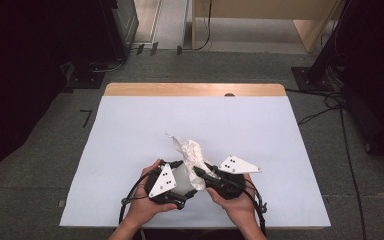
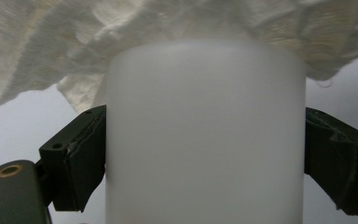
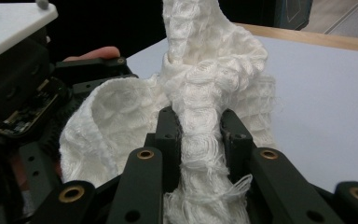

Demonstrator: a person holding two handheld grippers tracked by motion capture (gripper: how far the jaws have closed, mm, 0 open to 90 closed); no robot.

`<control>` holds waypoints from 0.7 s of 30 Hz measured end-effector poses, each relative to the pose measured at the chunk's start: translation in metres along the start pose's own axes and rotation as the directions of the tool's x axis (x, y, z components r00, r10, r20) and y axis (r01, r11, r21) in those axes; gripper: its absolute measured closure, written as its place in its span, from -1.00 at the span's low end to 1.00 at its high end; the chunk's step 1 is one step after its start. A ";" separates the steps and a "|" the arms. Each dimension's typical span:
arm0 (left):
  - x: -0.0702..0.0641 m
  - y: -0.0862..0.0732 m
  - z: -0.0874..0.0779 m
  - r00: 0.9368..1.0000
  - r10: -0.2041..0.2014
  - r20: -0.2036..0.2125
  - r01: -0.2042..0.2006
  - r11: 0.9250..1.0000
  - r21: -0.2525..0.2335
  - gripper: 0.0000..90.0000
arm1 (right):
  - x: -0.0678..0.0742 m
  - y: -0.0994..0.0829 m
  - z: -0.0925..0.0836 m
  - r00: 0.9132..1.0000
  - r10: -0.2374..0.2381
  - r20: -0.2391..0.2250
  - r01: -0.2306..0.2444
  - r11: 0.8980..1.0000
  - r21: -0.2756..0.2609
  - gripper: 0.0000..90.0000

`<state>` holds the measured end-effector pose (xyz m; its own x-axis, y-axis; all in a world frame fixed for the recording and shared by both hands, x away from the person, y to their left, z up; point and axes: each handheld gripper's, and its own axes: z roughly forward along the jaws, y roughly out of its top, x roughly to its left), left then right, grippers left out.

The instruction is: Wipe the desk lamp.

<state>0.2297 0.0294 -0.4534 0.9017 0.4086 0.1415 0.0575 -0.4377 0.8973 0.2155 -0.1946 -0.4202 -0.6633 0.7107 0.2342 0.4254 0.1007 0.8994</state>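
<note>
White cloth (image 3: pixel 200 116) pinched in right hand-held gripper (image 3: pixel 199 140), draped over frosted cup (image 2: pixel 205 135); left hand-held gripper (image 2: pixel 205 154) clamps cup steady near bench (image 1: pixel 130 125) front edge, likely for wiping.

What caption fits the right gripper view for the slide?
Right claw shut on a bunched white waffle-weave cloth above the white table.
</note>
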 end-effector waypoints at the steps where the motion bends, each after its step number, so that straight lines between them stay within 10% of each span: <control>1: 0.000 0.000 0.000 1.000 -0.003 0.002 0.003 1.000 -0.003 -0.81 | -0.003 -0.001 0.002 1.000 0.006 0.004 -0.006 1.000 0.000 0.63; 8: 0.004 -0.002 -0.002 1.000 -0.012 0.021 0.012 1.000 -0.010 -0.80 | -0.025 -0.011 0.004 0.995 0.071 0.075 -0.074 0.996 0.048 0.63; 15: 0.003 -0.003 -0.005 1.000 -0.011 0.015 0.011 1.000 -0.015 -0.81 | 0.015 0.007 0.002 0.994 -0.107 -0.015 0.107 0.994 -0.020 0.63; 21: 0.005 -0.007 -0.011 0.999 -0.033 0.008 0.033 0.999 -0.029 -0.80 | -0.010 0.001 0.016 0.998 -0.019 0.054 0.019 1.000 0.013 0.63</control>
<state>0.2297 0.0430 -0.4543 0.9029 0.4161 0.1081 0.0751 -0.4002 0.9134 0.2327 -0.1906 -0.4276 -0.6371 0.7453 0.1965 0.4212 0.1232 0.8986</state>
